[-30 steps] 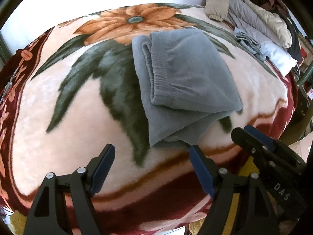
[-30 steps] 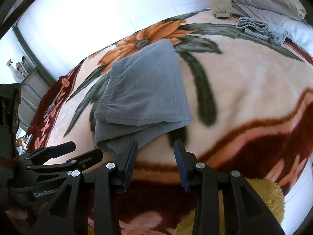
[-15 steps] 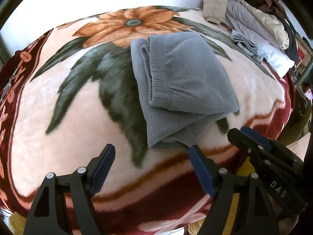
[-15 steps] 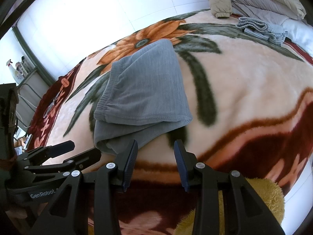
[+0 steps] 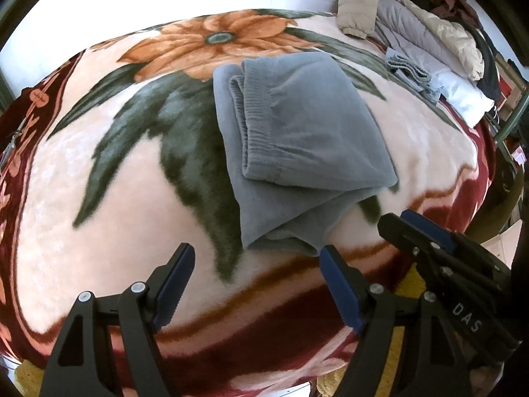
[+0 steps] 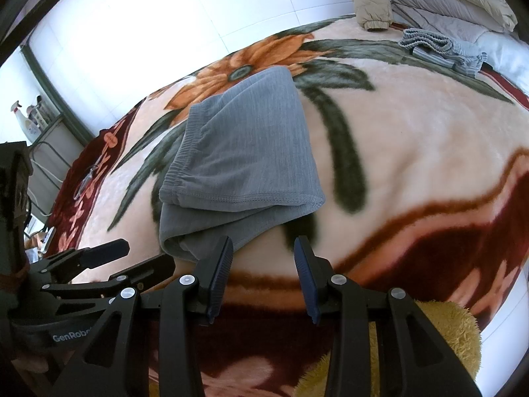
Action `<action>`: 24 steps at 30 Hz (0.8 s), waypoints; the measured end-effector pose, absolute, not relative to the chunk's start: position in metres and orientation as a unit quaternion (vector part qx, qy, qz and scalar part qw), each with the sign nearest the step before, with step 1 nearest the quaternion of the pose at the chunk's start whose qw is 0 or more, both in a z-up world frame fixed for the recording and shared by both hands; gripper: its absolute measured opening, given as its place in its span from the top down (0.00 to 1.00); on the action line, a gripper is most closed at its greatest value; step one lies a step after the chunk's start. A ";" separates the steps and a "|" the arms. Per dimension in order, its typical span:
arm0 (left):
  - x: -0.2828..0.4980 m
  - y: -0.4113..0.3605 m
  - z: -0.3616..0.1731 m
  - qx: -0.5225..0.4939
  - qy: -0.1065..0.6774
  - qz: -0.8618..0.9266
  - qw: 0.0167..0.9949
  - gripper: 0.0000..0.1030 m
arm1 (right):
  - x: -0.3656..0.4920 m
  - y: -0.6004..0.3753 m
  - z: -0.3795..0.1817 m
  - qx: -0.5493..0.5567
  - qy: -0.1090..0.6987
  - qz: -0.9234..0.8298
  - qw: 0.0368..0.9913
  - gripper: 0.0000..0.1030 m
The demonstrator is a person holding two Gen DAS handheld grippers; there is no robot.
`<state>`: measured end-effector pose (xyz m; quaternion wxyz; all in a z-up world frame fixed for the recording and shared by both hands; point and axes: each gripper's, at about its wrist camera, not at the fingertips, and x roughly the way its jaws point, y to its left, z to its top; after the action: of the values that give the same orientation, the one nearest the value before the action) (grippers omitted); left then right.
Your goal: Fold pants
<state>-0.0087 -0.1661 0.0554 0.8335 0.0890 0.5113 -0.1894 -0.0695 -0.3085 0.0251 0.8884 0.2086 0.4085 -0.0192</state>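
Grey pants (image 5: 297, 145) lie folded into a compact stack on the floral blanket (image 5: 99, 172), waistband on the left side of the stack. They also show in the right wrist view (image 6: 238, 165). My left gripper (image 5: 256, 276) is open and empty, just short of the stack's near edge. My right gripper (image 6: 263, 258) is open and empty, close to the stack's near right corner. The right gripper also shows in the left wrist view (image 5: 429, 241), and the left gripper in the right wrist view (image 6: 109, 258).
A pile of jackets and bedding (image 5: 413, 23) and a small folded grey garment (image 6: 439, 49) lie at the far right of the bed. A rack with a spray bottle (image 6: 23, 122) stands at the left. A yellow fuzzy item (image 6: 446, 337) sits under the bed's near edge.
Both grippers have drawn back slightly from the folded pants. The pants have not moved and both grippers stay open.
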 end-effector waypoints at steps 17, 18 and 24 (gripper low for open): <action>-0.010 -0.166 0.057 0.085 0.510 -0.186 0.835 0.21 | -0.070 -0.309 0.025 0.208 0.408 -0.019 0.889 0.62; -0.010 -0.165 0.057 0.085 0.510 -0.186 0.835 0.21 | -0.070 -0.309 0.025 0.208 0.408 -0.019 0.889 0.62; -0.010 -0.165 0.057 0.085 0.510 -0.186 0.836 0.21 | -0.069 -0.310 0.025 0.208 0.408 -0.019 0.889 0.62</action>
<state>-0.0102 -0.1650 0.0573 0.8356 0.0849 0.5099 -0.1859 -0.0694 -0.3095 0.0249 0.8887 0.2075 0.4084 -0.0186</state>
